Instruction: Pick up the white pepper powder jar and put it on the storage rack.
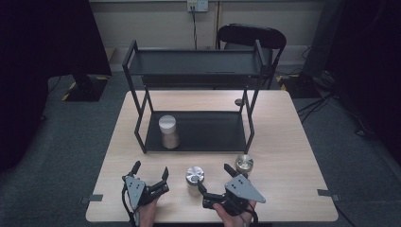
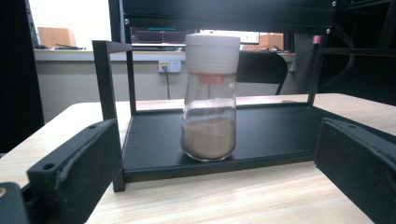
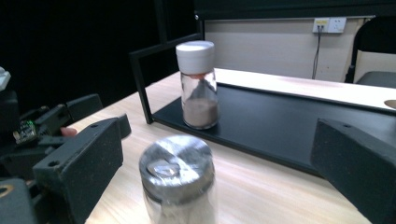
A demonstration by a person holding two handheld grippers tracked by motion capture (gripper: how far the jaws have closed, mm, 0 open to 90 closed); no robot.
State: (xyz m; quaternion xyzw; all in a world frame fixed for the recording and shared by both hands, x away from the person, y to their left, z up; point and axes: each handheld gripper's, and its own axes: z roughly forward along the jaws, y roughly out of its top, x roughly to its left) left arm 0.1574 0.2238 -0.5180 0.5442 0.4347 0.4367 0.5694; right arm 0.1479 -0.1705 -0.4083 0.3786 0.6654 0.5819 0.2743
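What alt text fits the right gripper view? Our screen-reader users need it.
A silver-lidded jar stands on the wooden table between the open right claw jaws. Behind it, a white-capped glass jar of brown powder stands on the black rack's bottom shelf; the left claw sits at left.

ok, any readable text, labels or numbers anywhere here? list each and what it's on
None readable.
White-lid jar on the rack's lower shelf: no label shows.
Silver-lid jar: an embossed mark on the lid, too blurred to read.
Gold-lid jar: too small to tell.
Wall socket: no legible marking.
Screen behind the rack: coloured lines, too blurred to read.
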